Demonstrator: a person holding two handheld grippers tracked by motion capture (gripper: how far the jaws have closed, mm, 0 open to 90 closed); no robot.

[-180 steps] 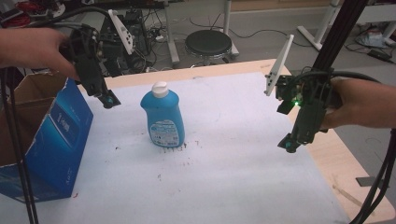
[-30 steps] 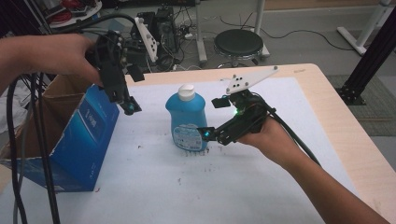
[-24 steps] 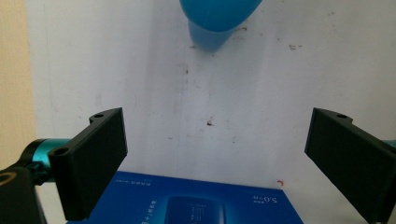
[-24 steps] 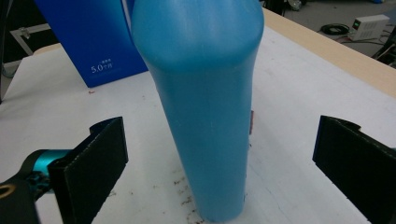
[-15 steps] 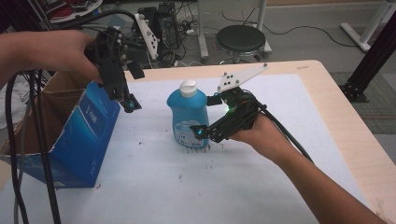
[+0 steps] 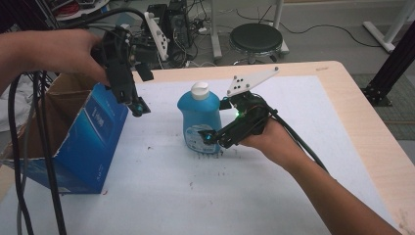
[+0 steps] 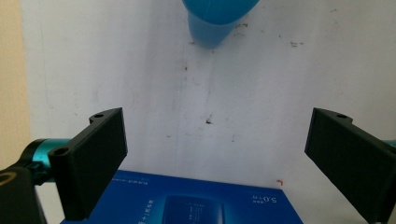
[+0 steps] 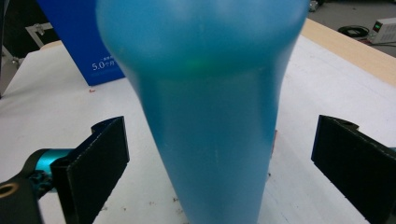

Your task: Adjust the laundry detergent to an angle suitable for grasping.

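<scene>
My right gripper, jaws apart, has just closed in to straddle the blue bottle from three o'clock, ready to clamp; my left gripper hovers spread above the blue box.

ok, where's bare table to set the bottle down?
Free: the white sheet near the person, between box and forearm; also the far right, past the right gripper toward the wood edge. Crowded: the gap between box and bottle, under the left gripper.
</scene>
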